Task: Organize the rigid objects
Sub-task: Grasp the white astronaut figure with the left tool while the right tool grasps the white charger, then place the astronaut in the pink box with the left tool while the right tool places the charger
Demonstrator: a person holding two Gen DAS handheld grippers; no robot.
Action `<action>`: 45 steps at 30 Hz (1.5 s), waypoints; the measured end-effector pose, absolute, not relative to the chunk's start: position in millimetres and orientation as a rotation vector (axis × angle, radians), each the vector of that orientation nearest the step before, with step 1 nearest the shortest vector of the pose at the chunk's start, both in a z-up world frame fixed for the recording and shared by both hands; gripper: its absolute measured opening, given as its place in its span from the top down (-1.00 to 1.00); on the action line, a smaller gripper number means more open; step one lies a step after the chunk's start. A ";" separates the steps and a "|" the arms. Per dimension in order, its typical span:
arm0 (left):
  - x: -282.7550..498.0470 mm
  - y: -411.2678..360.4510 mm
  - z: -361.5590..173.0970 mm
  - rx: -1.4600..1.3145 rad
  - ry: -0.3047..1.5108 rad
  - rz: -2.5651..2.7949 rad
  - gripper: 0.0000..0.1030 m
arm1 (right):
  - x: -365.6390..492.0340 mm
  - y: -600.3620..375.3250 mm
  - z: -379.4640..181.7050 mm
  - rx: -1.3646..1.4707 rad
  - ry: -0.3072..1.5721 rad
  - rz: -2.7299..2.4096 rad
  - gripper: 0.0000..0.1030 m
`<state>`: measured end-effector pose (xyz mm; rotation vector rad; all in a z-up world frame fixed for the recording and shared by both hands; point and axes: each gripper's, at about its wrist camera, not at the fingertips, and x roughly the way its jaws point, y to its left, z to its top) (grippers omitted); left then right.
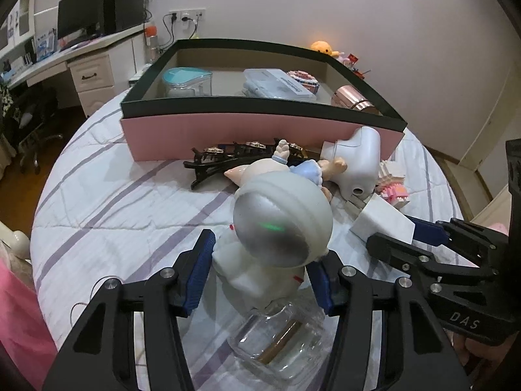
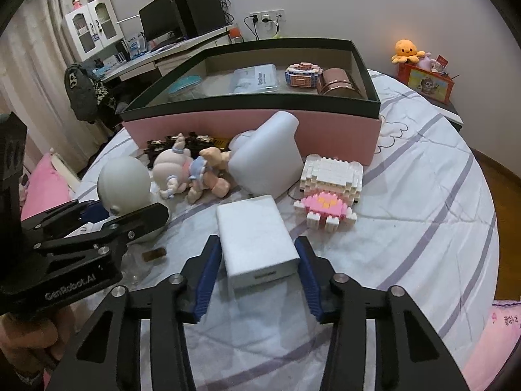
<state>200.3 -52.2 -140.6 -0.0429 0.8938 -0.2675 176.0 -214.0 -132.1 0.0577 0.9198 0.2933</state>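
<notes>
We see a bed covered in a white quilt with lilac stripes (image 2: 423,169), and on it a wide, shallow cardboard box with pink walls and a dark green rim (image 1: 228,127) that already holds a clear plastic case (image 1: 276,83), a copper-coloured cylinder (image 1: 353,101) and a small brick-built model (image 2: 302,73). Just in front of the box wall lie a white moulded plastic device (image 2: 267,159), a white-and-pink building-block figure (image 2: 332,185), a pale baby doll in a blue dress (image 2: 192,169) and a black hair clip with gold ornaments (image 1: 228,156). Our left gripper (image 1: 260,277) has its blue pads against the body of a white astronaut figurine with a silver visor (image 1: 280,224) — gripping it above a clear glass bottle (image 1: 280,345). Our right gripper (image 2: 257,277) is closed on a white rectangular power bank (image 2: 254,241), its pads pressing both long sides, close beside the astronaut.
</notes>
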 end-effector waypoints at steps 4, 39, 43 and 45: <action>192.3 -46.1 -137.4 -0.041 0.882 -0.257 -0.07 | 168.4 -215.8 -123.4 0.072 0.904 0.305 0.19; 181.5 -31.6 -93.4 -0.058 0.762 -0.227 -0.06 | 171.1 -206.6 -71.6 0.044 0.778 0.334 0.20; 190.1 -28.7 -74.0 -0.055 0.719 -0.220 -0.06 | 186.1 -206.1 -52.8 0.030 0.733 0.337 0.20; 195.9 -27.4 -64.5 -0.054 0.697 -0.218 -0.06 | 197.0 -207.6 -40.4 0.025 0.705 0.333 0.20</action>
